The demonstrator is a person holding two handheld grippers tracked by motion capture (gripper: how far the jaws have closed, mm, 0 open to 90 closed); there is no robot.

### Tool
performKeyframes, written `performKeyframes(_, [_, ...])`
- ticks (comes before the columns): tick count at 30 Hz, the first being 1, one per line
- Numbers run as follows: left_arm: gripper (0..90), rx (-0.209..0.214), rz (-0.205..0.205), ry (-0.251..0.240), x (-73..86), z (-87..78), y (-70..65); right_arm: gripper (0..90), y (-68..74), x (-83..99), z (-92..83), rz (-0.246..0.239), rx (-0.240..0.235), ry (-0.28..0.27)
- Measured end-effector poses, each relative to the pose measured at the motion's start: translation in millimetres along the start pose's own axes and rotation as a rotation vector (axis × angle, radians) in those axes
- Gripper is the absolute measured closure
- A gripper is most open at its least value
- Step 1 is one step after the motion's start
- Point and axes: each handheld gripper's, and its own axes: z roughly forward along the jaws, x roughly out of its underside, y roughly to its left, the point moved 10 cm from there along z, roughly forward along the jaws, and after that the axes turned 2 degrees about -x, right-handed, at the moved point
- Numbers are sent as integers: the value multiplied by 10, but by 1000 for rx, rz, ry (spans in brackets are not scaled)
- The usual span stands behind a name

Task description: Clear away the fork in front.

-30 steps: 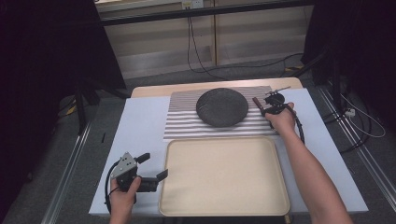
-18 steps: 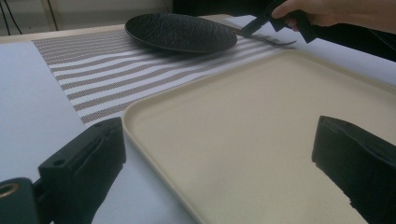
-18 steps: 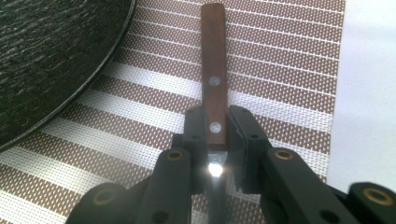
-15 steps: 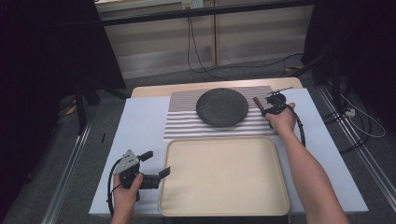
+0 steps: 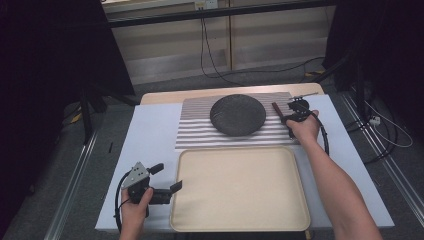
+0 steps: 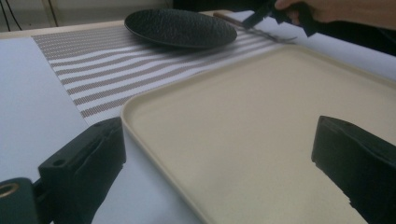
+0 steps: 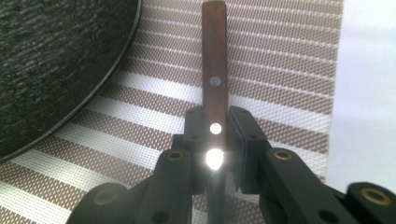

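A knife with a brown wooden handle lies low over the striped placemat, just right of a dark round plate. My right gripper is shut on the handle near its rivets. From above, that gripper and the knife sit at the plate's right side. My left gripper stands open at the front left of a beige tray, its jaws straddling the tray's rim with nothing between them. Whether the knife rests on the mat I cannot tell.
The placemat lies behind the tray on a white table cover. Cables trail from both grippers, and more run over the floor beyond the table. The far table edge is bare wood.
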Motion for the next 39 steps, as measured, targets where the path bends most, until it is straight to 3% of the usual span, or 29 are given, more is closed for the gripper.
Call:
performKeyframes(5, [32, -3, -20, -14, -9, -19, 5, 787, 34, -82, -132, 3, -42, -59])
performKeyframes(8, [32, -2, -19, -15, -9, -27, 11, 788, 41, -112, -199, -3, -44, -83])
performKeyframes(13, [32, -2, -29, -24, -23, -24, 12, 787, 113, -125, -398, 3, -97, -141])
performKeyframes(14, [32, -2, -29, -25, -25, -25, 11, 787, 158, -107, -515, 6, -128, -174])
performKeyframes(17, [32, -2, -28, -25, -26, -28, 4, 787, 206, -76, -600, -4, -149, -190])
performKeyframes(26, [30, -8, -31, -35, -37, -79, -8, 786, 594, 204, -1027, -34, -280, -278])
performKeyframes(35, [30, 5, -33, -44, -84, -50, -94, 786, 930, 477, -1299, -70, -367, -324])
performKeyframes(39, [30, 16, -32, -42, -101, -5, -137, 786, 1101, 615, -1424, -107, -408, -330])
